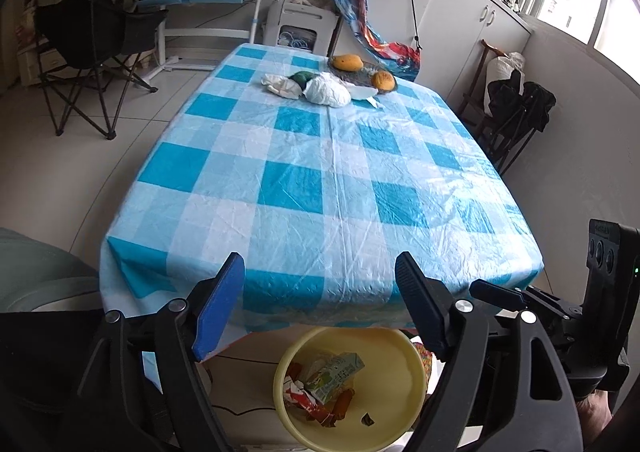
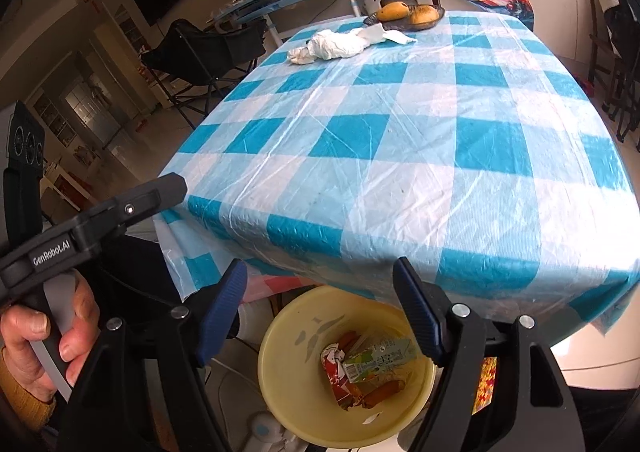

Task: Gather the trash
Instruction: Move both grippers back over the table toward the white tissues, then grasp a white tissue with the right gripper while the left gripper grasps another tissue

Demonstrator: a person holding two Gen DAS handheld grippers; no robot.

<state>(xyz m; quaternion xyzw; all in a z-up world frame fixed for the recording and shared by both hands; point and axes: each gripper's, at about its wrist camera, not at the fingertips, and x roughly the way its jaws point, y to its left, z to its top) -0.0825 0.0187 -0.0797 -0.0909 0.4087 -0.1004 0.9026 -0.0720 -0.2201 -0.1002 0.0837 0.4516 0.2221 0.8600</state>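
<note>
A yellow bin (image 1: 404, 376) stands on the floor under the table's near edge; it holds a green drink carton (image 1: 334, 370) and red wrappers. It also shows in the right wrist view (image 2: 288, 384) with the carton (image 2: 376, 358). My left gripper (image 1: 320, 304) is open and empty above the bin. My right gripper (image 2: 320, 312) is open and empty above the bin too. Crumpled white bags and tissue (image 1: 326, 90) lie at the table's far end, also in the right wrist view (image 2: 336, 44).
The table wears a blue-and-white checked cloth (image 1: 320, 172). A dark plate with mangoes (image 1: 348, 63) sits at the far end. A black folding chair (image 1: 92, 52) stands left, another chair (image 1: 516, 112) right. The left gripper's body (image 2: 92, 220) shows in the right view.
</note>
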